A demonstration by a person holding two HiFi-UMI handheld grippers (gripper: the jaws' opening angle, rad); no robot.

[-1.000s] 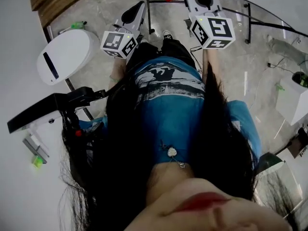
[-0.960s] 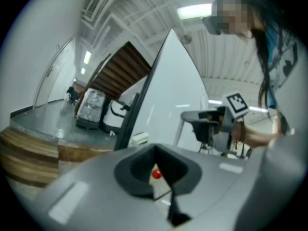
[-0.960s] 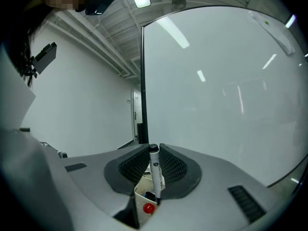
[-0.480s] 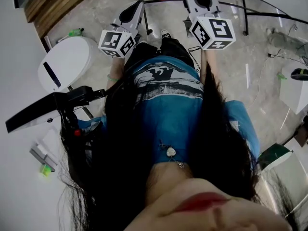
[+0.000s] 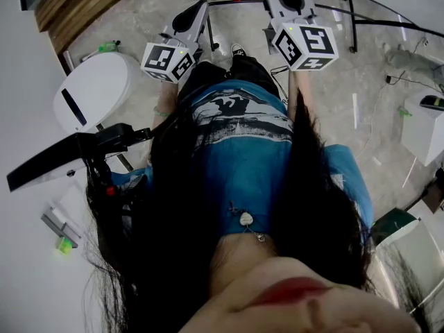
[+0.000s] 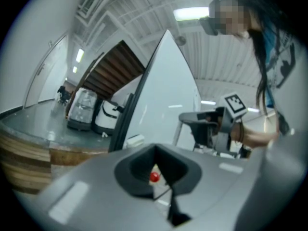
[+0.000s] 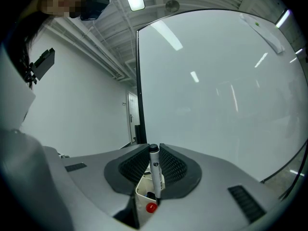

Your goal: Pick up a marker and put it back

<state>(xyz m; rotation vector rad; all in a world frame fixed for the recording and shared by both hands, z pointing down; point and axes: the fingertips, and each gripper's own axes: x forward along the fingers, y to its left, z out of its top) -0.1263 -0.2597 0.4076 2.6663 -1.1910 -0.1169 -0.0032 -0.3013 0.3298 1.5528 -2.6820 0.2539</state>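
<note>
The whiteboard (image 7: 216, 105) fills the view ahead of me. My left claw (image 6: 156, 150) holds nothing, its 2 jaws only narrowly apart. My right claw (image 7: 154, 150) is clamped on the marker (image 7: 155, 174), which stands upright with its lower end at the small white tray (image 7: 143, 189), near a red knob (image 7: 151, 207)

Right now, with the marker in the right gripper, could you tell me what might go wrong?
The marker, pinched only by the right gripper, could slip or tilt. The white holder below is small and partly hidden by the jaws, so the marker might miss it or hit its rim.
</note>
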